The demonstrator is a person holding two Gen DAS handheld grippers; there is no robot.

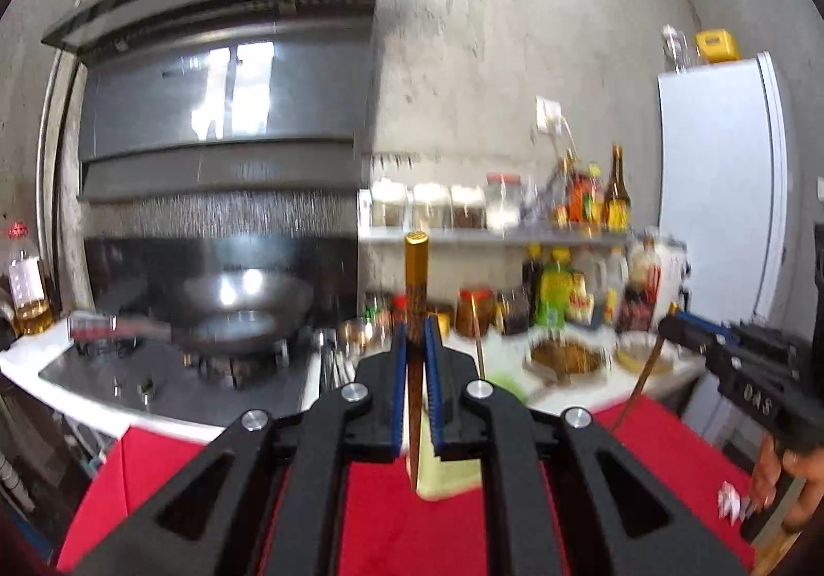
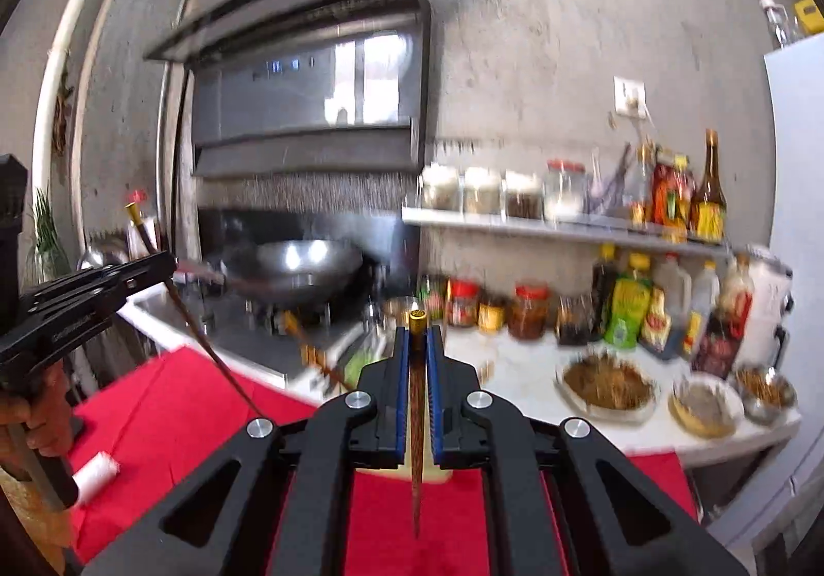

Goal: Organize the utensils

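Both chopsticks [image 1: 413, 318] upright (gold caps up).

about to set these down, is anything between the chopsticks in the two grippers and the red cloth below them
Nothing visible blocks the way. The left gripper is shut on one chopstick and the right gripper on the other chopstick. Under both tips lies a pale yellow object on the red cloth; what it is cannot be told.

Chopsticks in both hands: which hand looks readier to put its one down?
The left gripper, narrowly. Like the right gripper, it grips a chopstick tip down, but the left chopstick's tip ends over the cream object; the right chopstick's runs past it, over the red cloth.
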